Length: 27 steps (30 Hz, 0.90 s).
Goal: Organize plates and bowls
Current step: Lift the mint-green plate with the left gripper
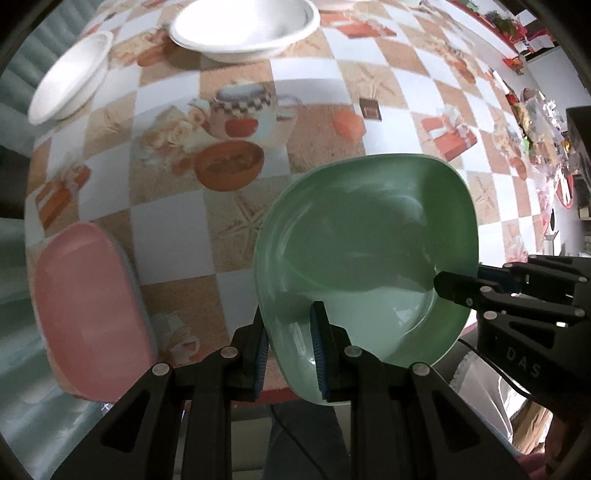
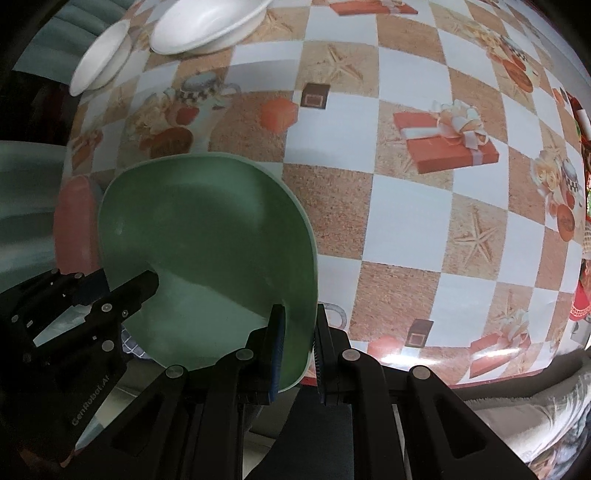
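Both grippers grip one green plate (image 1: pixel 365 251) at the near edge of the desk (image 1: pixel 236 221), which wears a checked cloth printed with teapots, gift boxes and starfish. The left gripper (image 1: pixel 290 350) is clenched on the plate's near-left rim, one blue-padded finger inside the plate and the other under its edge. The right gripper (image 2: pixel 298 332) is clenched on the opposite rim in the same way, one finger inside, one outside; in the left wrist view it reaches in from the right side (image 1: pixel 458 288). The plate is carried between them, partly over the desk's near edge, with its hollow side facing up toward the cameras. Just left of it, near the desk's left edge, lies a pink plate (image 1: pixel 88 317) of much the same rounded-square shape, seemingly stacked on something pale blue, though the edge is blurred. Across the middle of the desk the cloth is bare. At the far left stand two white bowls: a larger bowl (image 1: pixel 243 26) and, to its left, a smaller bowl (image 1: pixel 70 81), close beside each other.
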{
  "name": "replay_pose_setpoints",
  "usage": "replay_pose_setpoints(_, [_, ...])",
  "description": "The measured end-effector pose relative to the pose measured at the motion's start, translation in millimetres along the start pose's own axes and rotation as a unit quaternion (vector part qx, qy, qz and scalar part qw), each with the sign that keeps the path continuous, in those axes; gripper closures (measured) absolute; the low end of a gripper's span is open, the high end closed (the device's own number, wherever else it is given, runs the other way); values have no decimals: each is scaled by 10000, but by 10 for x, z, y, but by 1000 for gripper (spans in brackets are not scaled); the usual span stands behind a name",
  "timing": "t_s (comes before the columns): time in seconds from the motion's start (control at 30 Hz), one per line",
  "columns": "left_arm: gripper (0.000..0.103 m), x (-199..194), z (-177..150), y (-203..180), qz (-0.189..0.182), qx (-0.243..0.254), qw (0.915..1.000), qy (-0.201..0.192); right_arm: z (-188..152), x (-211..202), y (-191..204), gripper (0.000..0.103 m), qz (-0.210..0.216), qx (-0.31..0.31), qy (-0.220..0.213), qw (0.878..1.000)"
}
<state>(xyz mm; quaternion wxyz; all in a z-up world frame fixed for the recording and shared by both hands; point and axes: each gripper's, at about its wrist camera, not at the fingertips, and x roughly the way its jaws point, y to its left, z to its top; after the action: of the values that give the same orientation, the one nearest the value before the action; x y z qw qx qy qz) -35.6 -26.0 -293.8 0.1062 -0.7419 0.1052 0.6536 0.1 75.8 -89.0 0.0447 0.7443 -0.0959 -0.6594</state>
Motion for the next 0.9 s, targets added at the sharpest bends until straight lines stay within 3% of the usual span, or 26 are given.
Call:
replay_pose_setpoints(0.17, [76, 250, 91, -176, 90, 323, 9994, 59, -66, 233, -198, 86, -34, 278, 182, 9994])
replay_pose_setpoints(0.27, [72, 360, 77, -136, 85, 202, 9996, 204, -60, 304, -156, 86, -12, 245, 158, 9996])
replay_pose_setpoints(0.57, [69, 384, 145, -209, 163, 282, 9994, 147, -60, 416, -138, 86, 137, 316, 224, 9992])
replay_pose_setpoints(0.9, [68, 371, 43, -12, 243, 121, 9995, 151, 9, 528, -20, 86, 106, 178, 283, 9994])
